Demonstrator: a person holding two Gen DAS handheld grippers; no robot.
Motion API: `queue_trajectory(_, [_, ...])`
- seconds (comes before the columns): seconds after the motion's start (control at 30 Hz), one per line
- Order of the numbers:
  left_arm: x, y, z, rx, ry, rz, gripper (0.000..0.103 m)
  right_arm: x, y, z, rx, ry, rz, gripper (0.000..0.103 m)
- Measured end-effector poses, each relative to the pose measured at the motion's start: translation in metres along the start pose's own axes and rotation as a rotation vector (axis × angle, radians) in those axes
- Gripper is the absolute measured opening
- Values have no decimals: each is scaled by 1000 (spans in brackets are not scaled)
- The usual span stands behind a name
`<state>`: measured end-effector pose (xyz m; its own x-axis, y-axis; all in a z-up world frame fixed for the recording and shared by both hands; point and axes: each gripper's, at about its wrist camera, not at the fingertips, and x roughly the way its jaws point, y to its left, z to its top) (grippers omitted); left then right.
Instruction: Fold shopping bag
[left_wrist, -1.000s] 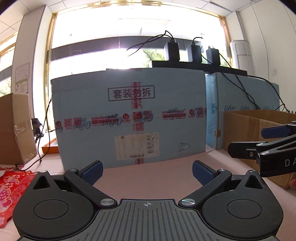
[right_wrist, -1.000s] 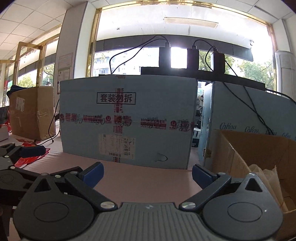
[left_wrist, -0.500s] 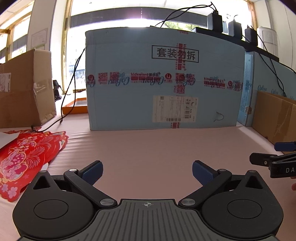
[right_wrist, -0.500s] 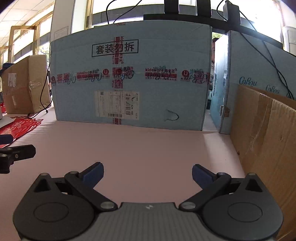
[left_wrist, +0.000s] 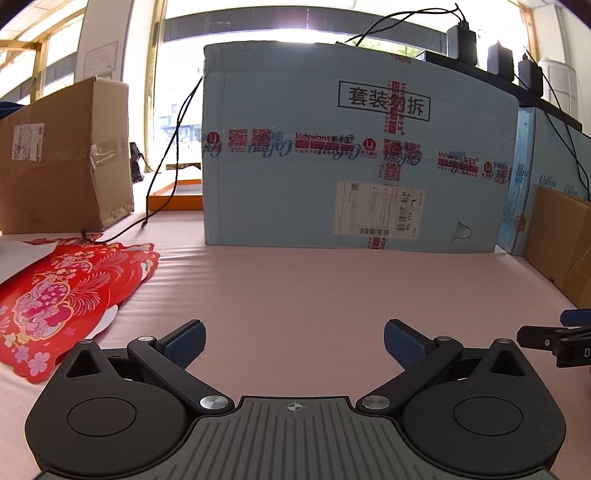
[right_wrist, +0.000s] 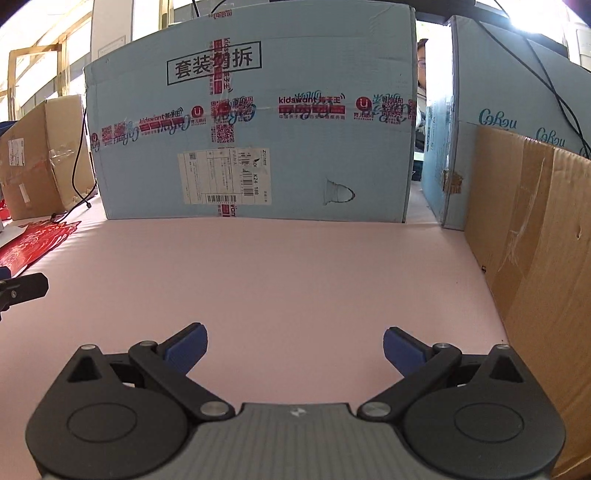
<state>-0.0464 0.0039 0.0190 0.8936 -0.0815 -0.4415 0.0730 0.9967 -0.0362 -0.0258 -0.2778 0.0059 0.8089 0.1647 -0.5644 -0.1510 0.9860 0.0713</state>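
Over the pink table both grippers hovered with nothing between their fingers; the left gripper had its blue-padded jaws spread wide, and the right gripper stood equally released above bare tabletop. Off to the left lay the red shopping bags, flat and overlapping in a loose pile printed with pale floral patterns, well apart from either claw; in the right wrist view only their edge showed at the far left. Behind the open surface stood a large blue carton with red tape and a shipping label; a brown cardboard box sat to its left, and another brown box walled the right side, just beside the right gripper.
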Motion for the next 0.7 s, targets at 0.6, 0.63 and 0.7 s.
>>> queue_trajectory(0.6, [24, 12, -5, -59, 143, -15, 103, 11, 2, -1, -21, 62, -20, 103])
queue_trajectory(0.63, [25, 12, -5, -63, 151, -15, 103, 11, 2, -1, -20, 63, -19, 103])
queue_trajectory(0.7, [27, 13, -5, -65, 163, -12, 103, 11, 2, -1, -20, 63, -19, 103])
